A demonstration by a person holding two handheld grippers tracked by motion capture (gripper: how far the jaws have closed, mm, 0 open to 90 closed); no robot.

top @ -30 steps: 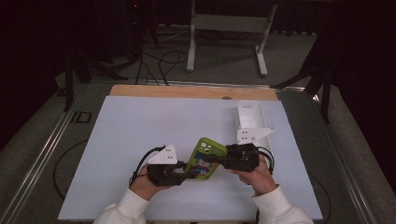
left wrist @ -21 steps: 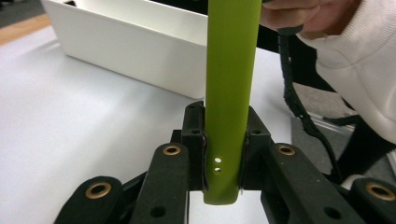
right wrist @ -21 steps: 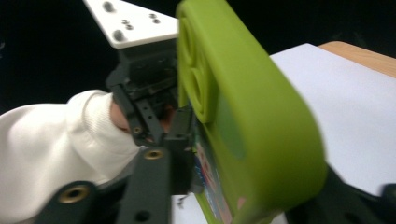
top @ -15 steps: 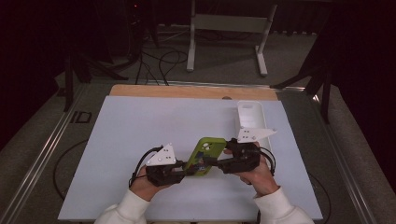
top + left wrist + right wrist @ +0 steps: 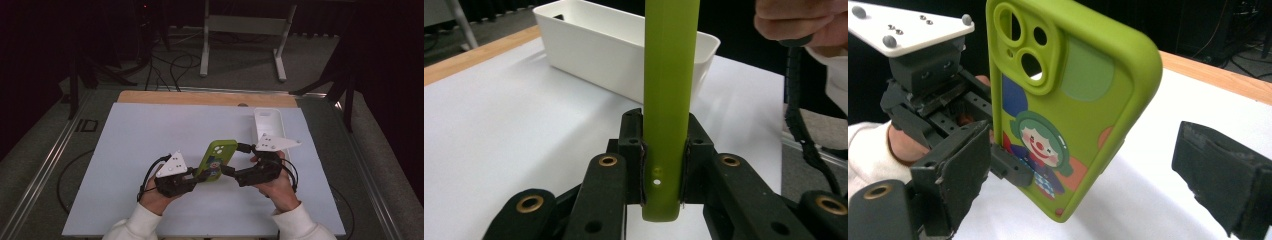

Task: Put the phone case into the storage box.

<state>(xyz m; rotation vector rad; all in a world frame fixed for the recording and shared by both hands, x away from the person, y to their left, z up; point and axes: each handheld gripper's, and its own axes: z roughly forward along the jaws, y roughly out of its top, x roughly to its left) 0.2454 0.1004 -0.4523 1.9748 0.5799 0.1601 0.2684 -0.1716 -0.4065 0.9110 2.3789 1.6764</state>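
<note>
A lime-green phone case with a clown picture on its back is held up above the white table. My left gripper is shut on its lower edge; in the left gripper view the jaws pinch the case edge-on. My right gripper is open, with one jaw on each side of the case and touching neither face. The right gripper view shows the case's back, its camera cut-outs at the top, between my right gripper's wide jaws. The left gripper clamps it from behind.
A white rectangular bin stands at the back right of the white table sheet, also seen behind the case as a bin. A wooden strip runs along the far edge. Cables trail from both grippers.
The case stays in my left gripper and has shifted slightly. My right gripper has drawn back a little, and its jaws now stand apart around the case.
</note>
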